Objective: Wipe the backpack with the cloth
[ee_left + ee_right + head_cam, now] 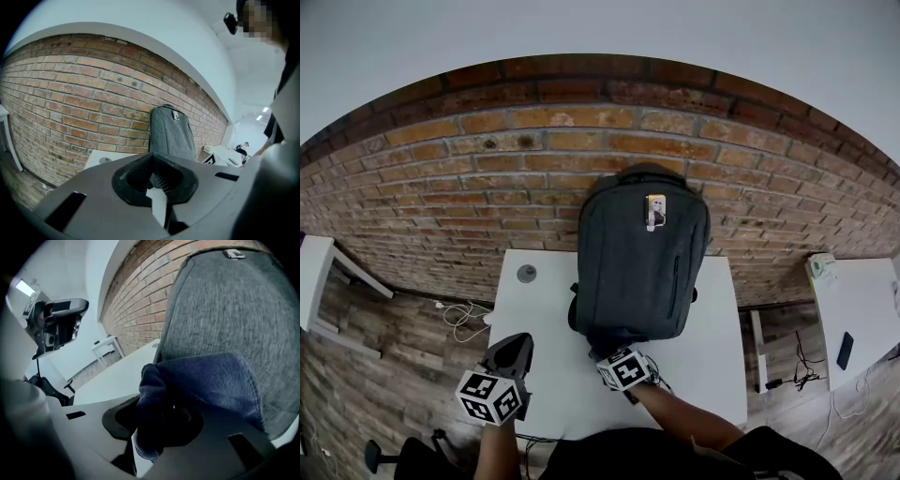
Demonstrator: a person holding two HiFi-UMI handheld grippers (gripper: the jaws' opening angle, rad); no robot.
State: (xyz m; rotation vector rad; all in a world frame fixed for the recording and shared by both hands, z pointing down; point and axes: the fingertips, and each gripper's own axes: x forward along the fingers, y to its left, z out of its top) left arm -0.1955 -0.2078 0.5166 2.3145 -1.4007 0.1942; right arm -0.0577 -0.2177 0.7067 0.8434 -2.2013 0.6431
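Note:
A grey backpack stands upright on the white table, its back against the brick wall. It has a small picture tag near its top. My right gripper is at the backpack's bottom front edge, shut on a dark blue cloth. The cloth bulges over the jaws and lies against the lower grey fabric. My left gripper hovers over the table to the left of the backpack, apart from it. In the left gripper view its jaws meet with nothing between them, and the backpack shows ahead.
A round grey cable port sits in the table's far left corner. Another white table with a black phone stands to the right. A white desk is at far left, and cables lie on the wooden floor.

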